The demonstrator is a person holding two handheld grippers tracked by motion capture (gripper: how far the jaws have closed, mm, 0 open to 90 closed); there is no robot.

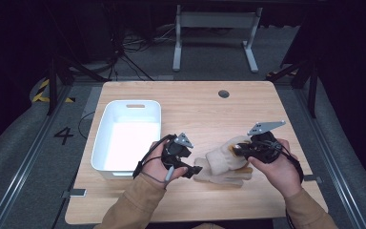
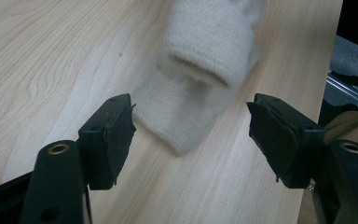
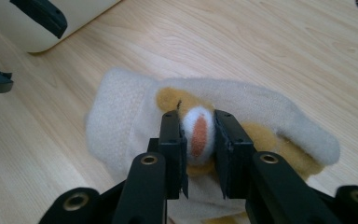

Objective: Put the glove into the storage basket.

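A beige fuzzy soft toy (image 1: 221,164) with orange-yellow patches lies on the wooden table (image 1: 195,109), near the front. My right gripper (image 1: 236,150) comes in from its right end. In the right gripper view the right gripper (image 3: 199,135) is shut on a small white-and-orange bump of the toy (image 3: 126,121). My left gripper (image 1: 195,170) sits at the toy's left end, and its jaws stand wide apart. In the left gripper view the left gripper (image 2: 191,135) is open, with the toy's beige end (image 2: 200,70) on the table just beyond the pads and untouched.
A white plastic bin (image 1: 105,129) stands on the table's left half, close behind my left hand. A round cable hole (image 1: 223,94) sits near the far edge. The bin's corner (image 3: 74,18) appears in the right gripper view, with the other gripper's fingers (image 3: 39,16) in front of it.
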